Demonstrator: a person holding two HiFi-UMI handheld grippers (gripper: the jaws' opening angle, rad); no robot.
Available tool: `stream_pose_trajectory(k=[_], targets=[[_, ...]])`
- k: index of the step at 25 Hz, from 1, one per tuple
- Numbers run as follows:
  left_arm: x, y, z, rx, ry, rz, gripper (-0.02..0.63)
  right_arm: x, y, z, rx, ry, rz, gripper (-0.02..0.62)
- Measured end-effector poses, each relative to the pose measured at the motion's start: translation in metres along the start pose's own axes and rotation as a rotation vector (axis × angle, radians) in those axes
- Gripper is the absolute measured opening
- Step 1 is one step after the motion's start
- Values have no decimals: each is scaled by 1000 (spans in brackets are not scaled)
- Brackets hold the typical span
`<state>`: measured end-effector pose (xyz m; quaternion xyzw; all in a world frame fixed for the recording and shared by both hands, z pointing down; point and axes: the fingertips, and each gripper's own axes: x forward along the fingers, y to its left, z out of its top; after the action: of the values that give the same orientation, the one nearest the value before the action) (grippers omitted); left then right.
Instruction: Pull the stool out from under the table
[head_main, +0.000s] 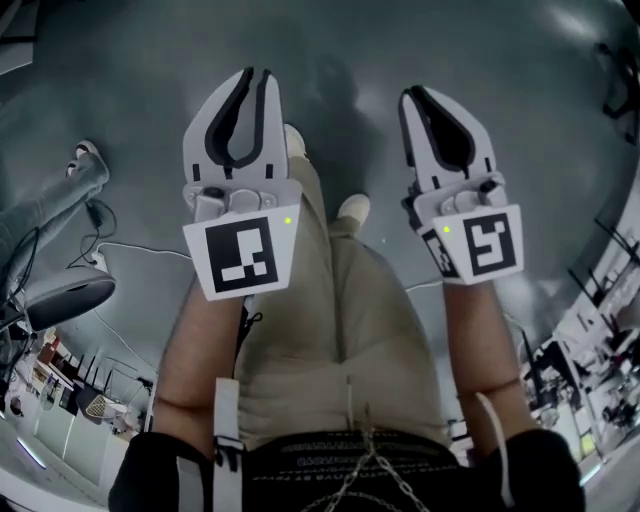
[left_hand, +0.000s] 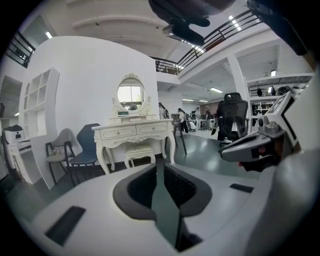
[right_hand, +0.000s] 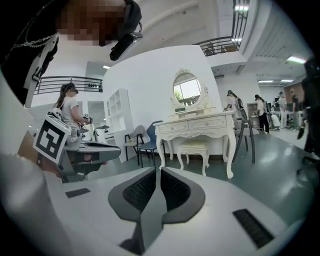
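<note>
A person with a two-jaw tool in each hand faces a white dressing table (left_hand: 134, 131) across an open grey floor (head_main: 130, 90). The cream stool (left_hand: 139, 154) is tucked between the table's legs beneath the drawers, well apart from both tools. The left gripper (head_main: 250, 78) and right gripper (head_main: 416, 98) are held out side by side, each with its jaws pressed together on nothing. The step in hand appears to be the approach. Doing it well likely means closing in square to the table's front, lowering both tools to seat height, and parting the jaws before reaching the stool. Taking the seat edge or a leg on each side should let it slide straight back without catching the table's carved legs or the blue chair (left_hand: 86, 147) beside it.
</note>
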<state>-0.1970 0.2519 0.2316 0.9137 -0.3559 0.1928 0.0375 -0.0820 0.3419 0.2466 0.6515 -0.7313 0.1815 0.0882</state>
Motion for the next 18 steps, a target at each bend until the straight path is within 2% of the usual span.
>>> stream_pose_trajectory(k=[1, 3, 4, 10, 18], targets=[[4, 1, -3, 5, 15, -14, 31, 7, -1, -2, 4, 8, -4, 14], [11, 3, -8, 2, 42, -43, 54, 18, -5, -3, 22, 22, -11, 100], [16, 6, -10, -3, 53, -55, 75, 24, -7, -2, 30, 26, -15, 121], [39, 36, -11, 11, 71, -56, 135, 51, -19, 9, 35, 29, -56, 155], [55, 80, 8, 13, 58, -30, 141, 73, -14, 32, 34, 35, -83, 169]])
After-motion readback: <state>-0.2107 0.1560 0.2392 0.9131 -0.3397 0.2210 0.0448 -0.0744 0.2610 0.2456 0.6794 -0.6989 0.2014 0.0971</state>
